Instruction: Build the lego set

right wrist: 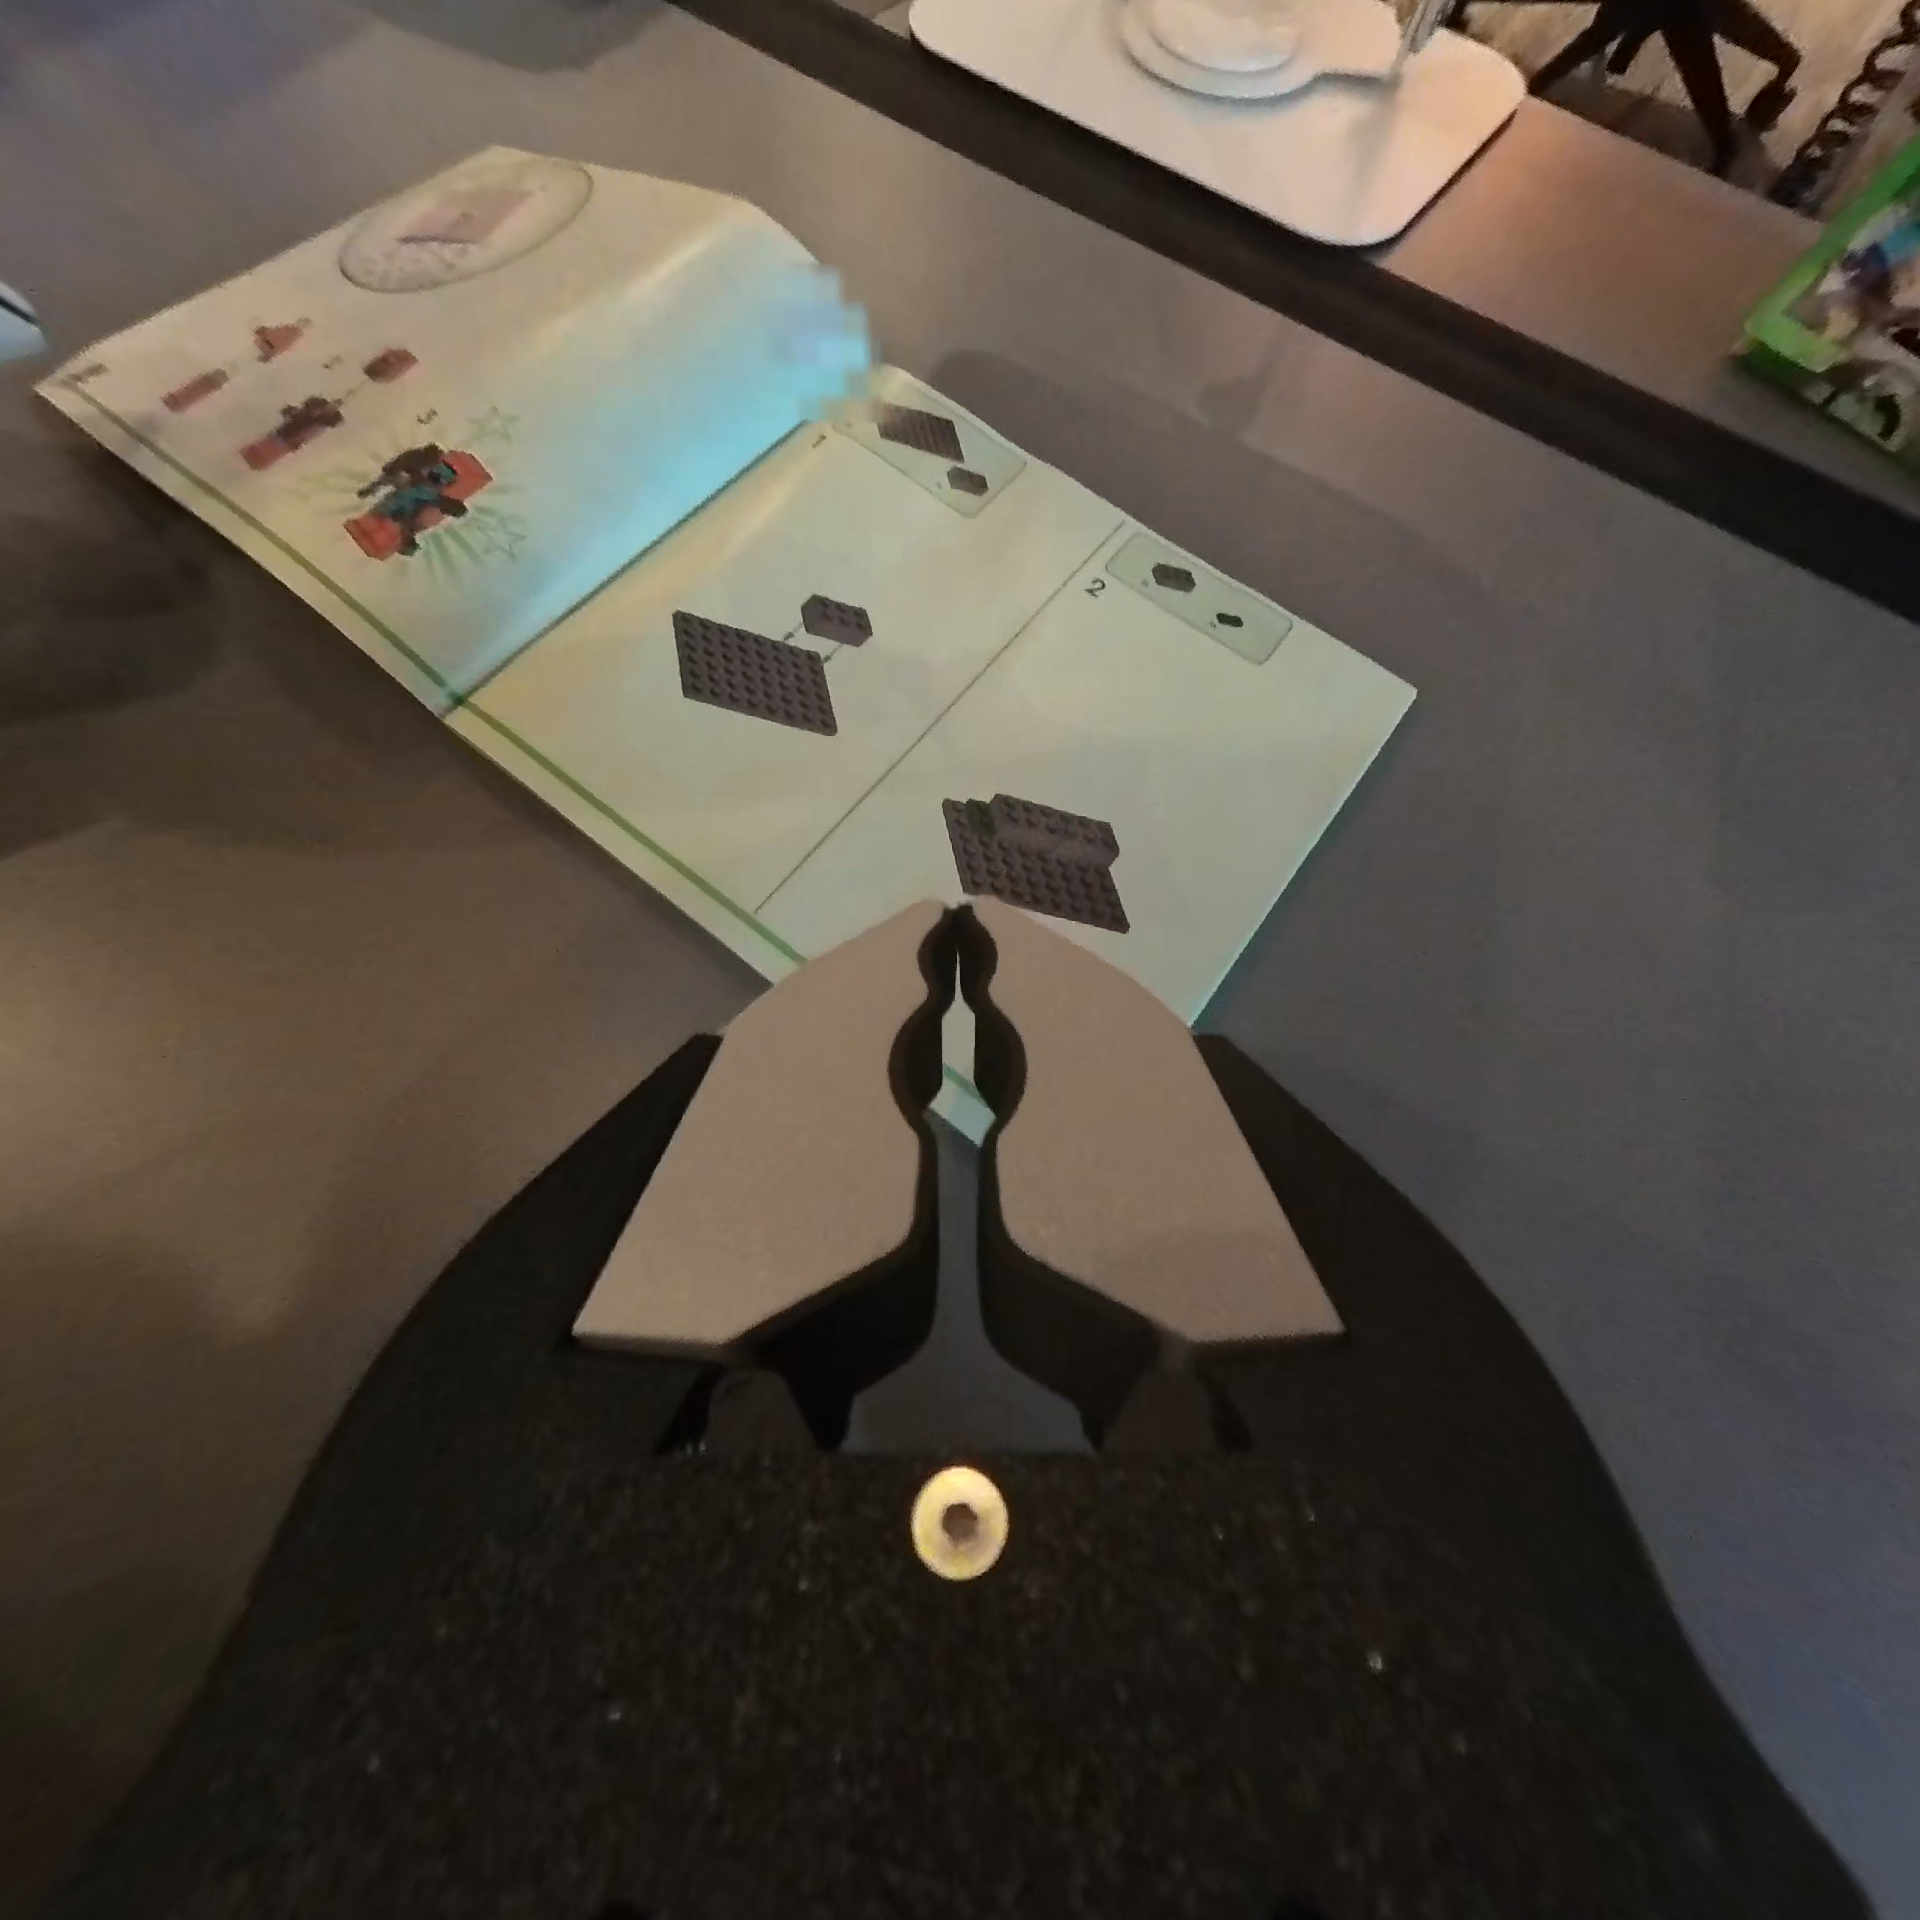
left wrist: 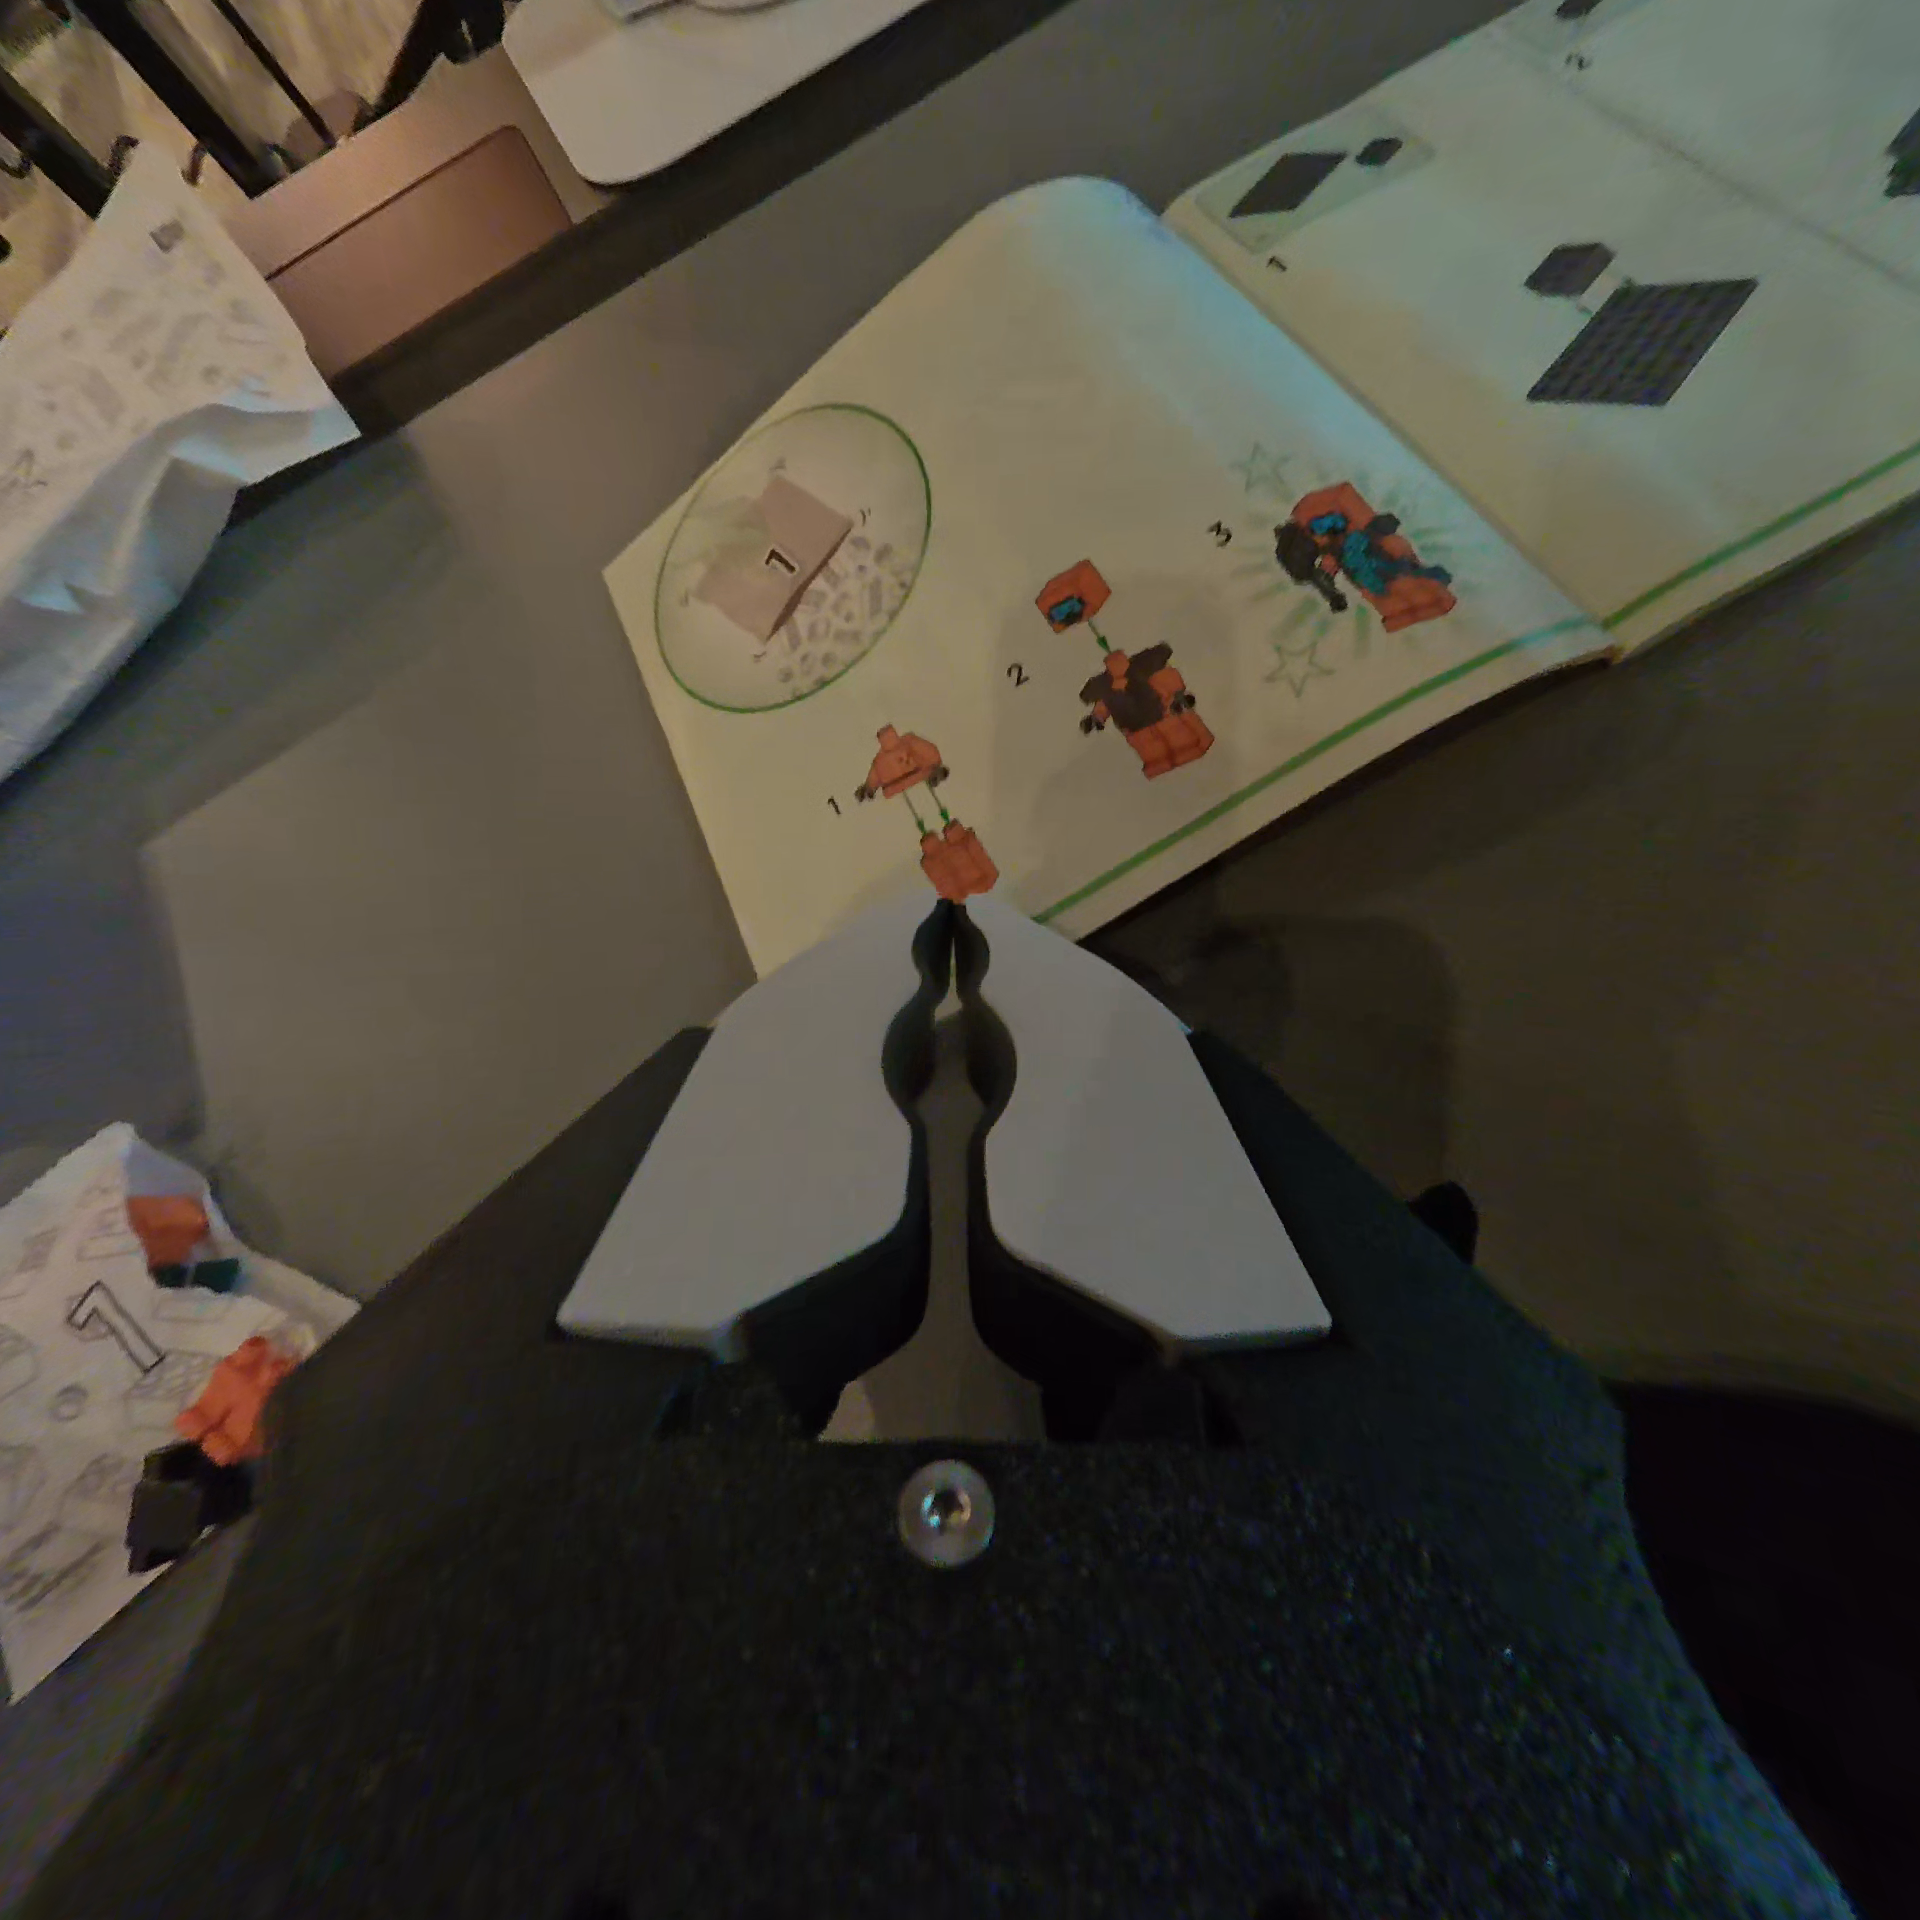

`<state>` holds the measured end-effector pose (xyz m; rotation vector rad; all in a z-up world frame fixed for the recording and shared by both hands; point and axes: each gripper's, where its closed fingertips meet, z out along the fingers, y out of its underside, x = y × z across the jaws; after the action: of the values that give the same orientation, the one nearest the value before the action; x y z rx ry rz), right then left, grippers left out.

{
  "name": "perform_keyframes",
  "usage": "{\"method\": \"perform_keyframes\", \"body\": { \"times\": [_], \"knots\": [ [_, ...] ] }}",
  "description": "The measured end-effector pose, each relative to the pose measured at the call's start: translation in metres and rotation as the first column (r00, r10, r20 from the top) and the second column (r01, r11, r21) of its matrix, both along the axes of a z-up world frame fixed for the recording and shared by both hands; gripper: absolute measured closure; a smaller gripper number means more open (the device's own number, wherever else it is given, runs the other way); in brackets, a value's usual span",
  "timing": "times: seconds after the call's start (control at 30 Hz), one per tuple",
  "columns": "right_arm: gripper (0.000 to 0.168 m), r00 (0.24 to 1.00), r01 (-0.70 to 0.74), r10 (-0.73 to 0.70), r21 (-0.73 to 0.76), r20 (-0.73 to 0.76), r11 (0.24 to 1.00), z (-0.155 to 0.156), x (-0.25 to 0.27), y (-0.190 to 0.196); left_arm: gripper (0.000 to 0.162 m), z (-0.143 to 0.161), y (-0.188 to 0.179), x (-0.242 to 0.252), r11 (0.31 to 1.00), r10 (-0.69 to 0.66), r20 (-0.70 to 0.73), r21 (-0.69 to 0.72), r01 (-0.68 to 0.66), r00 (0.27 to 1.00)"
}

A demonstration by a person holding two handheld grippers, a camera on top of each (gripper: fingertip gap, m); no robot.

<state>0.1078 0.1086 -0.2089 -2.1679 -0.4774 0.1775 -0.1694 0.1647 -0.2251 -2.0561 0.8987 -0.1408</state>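
Note:
An open instruction booklet [left wrist: 1091, 436] lies flat on the grey table; it also shows in the right wrist view [right wrist: 790, 623]. My left gripper [left wrist: 954, 909] is shut and empty, its tips over the booklet's near edge. My right gripper [right wrist: 956, 912] is shut and empty, over the booklet's right page. At the lower left of the left wrist view, a torn white paper bag [left wrist: 73, 1455] holds loose pieces: an orange piece [left wrist: 234, 1397], a black piece [left wrist: 171, 1507] and another orange piece [left wrist: 166, 1226].
A second crumpled white paper bag [left wrist: 135, 416] lies at the far left. A brown box [left wrist: 416, 218] and a white mat [left wrist: 665, 94] stand behind. A white mat with a dish [right wrist: 1247, 114] and a green box [right wrist: 1849, 312] sit at the back right. Tip to tip, the grippers are about 30 cm apart.

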Motion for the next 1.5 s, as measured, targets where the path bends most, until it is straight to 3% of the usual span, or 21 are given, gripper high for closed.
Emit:
{"method": "perform_keyframes", "body": {
  "times": [1.5],
  "knots": [
    [0.168,0.998,0.017,-0.017,-0.002,0.054,1.000,-0.012,-0.012,-0.019,0.162,-0.015,-0.016,0.010,0.997,-0.017,-0.035,-0.079,0.014,0.999]
  ]
}}
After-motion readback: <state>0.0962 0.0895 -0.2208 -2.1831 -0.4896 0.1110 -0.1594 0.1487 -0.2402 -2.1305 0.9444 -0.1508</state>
